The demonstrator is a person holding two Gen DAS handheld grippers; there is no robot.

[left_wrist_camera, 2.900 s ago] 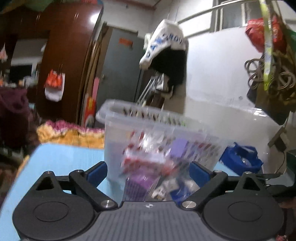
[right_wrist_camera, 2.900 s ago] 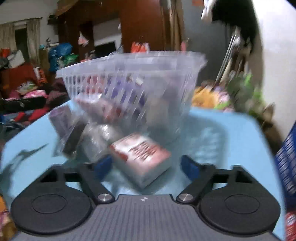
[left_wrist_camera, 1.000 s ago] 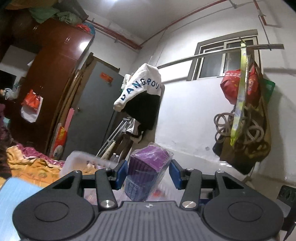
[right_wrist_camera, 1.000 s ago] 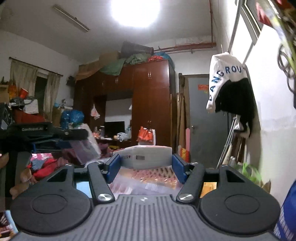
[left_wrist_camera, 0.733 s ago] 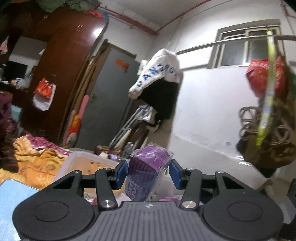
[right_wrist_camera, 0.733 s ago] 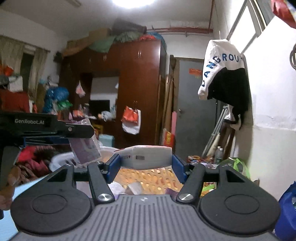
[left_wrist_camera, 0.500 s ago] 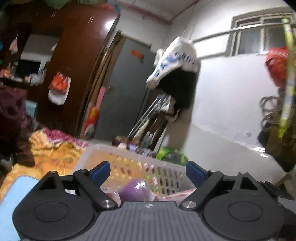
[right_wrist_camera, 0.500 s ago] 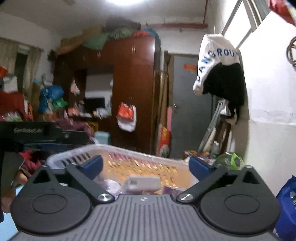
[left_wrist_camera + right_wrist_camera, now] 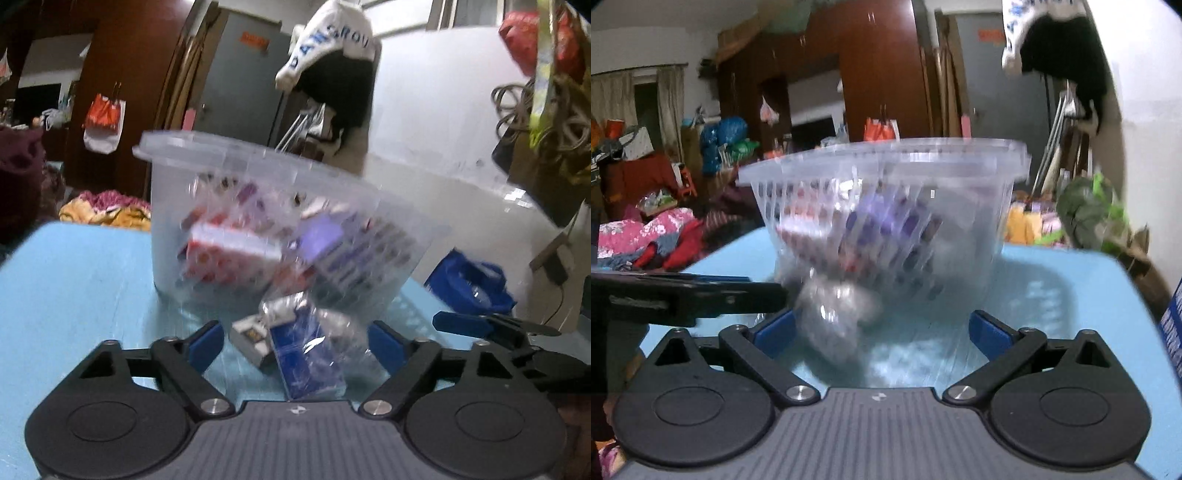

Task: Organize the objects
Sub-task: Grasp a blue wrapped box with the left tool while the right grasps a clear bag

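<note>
A clear plastic basket stands on the blue table and holds several wrapped packets, red-white and purple. It also shows in the right wrist view. My left gripper is open and low over the table, with a blue wrapped packet and a small white box lying between its fingers in front of the basket. My right gripper is open, with a silvery wrapped packet lying between its fingers by the basket's base.
The left gripper's arm crosses the left of the right wrist view. The right gripper's finger shows at the right of the left wrist view. A blue bag lies beyond the table's right edge. A cluttered room and wardrobe stand behind.
Both grippers released their packets into the basket, opened, and dropped from above the basket down to table level in front of it.
</note>
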